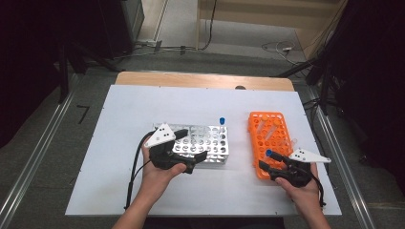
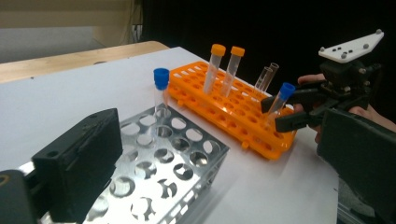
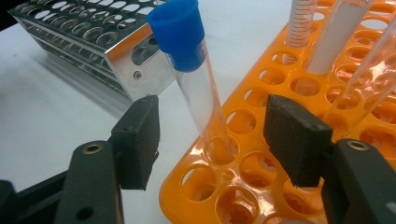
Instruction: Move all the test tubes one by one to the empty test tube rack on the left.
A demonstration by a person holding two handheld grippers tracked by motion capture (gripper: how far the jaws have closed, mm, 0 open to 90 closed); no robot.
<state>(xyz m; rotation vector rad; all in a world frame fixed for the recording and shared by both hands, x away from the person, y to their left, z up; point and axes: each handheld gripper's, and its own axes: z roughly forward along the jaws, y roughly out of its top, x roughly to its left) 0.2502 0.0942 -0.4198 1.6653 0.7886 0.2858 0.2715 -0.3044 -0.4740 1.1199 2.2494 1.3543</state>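
My right tongs (image 3: 212, 140) stand partly open around a blue-capped tube (image 3: 198, 88). The pads sit either side of its clear body, apart from the glass, so nothing is gripped yet. The tube leans in a hole at the near corner of the orange rack (image 3: 261, 186), its foot down in the hole and its cap tipped toward the steel rack (image 3: 93, 42).

My left tongs (image 2: 210, 154) are spread wide and empty, hovering just over the steel rack, near its closer end. A second blue-capped tube (image 2: 161, 95) stands upright in that rack's far corner.

From the high view, the steel rack (image 1: 210, 143) lies mid-table and the orange rack (image 1: 270, 138) to its right, well apart, on a white table (image 1: 119, 191). Further back in the orange rack stand two orange-capped tubes (image 2: 224, 67) and two bare tubes (image 2: 266, 77).

I judge the tube light, stiff and slick, likely thin plastic or glass, so it may crack or squirt out under a hard squeeze. I would close gently on the clear body just below the cap, where the pads now flank it, then lift along its lean so the foot doesn't bind in the hole.
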